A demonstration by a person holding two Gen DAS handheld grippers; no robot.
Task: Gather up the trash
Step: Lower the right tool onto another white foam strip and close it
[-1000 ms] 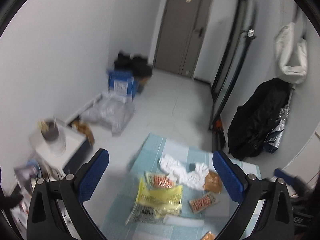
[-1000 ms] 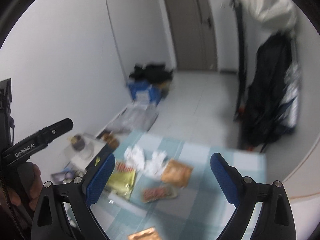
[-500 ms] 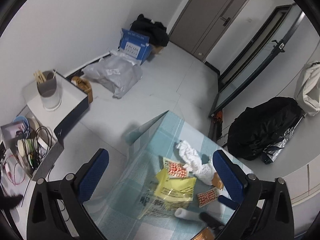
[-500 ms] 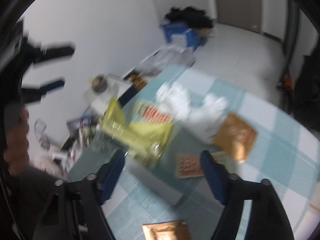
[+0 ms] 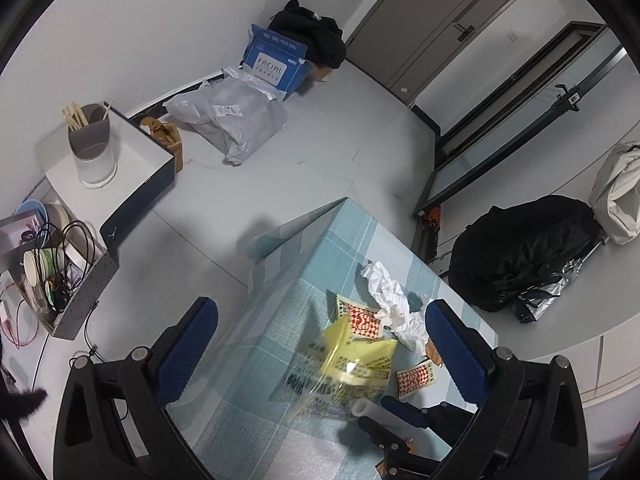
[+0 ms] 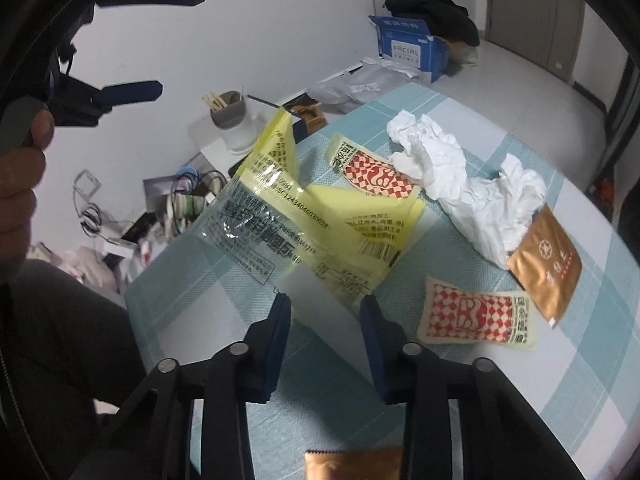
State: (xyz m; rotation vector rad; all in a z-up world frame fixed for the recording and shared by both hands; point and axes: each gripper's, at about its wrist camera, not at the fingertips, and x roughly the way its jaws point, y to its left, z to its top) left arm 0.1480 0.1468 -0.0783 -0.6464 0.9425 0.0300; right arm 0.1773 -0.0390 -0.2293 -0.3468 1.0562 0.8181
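The right gripper (image 6: 325,312) has its jaws part open around a white paper tube (image 5: 374,410) on the counter (image 6: 224,280), not squeezing it. The yellow wrapper (image 6: 320,216) lies just ahead. The left gripper (image 5: 320,344) hangs wide open above.

Left tool (image 5: 320,352) is hanging high with its jaws spread wide, seen at ten o'clock from the right wrist, a bare hand (image 6: 20,168) gripping its handle. Right tool (image 6: 326,320) is sitting low, jaws part-closed with a clear gap between the pads.
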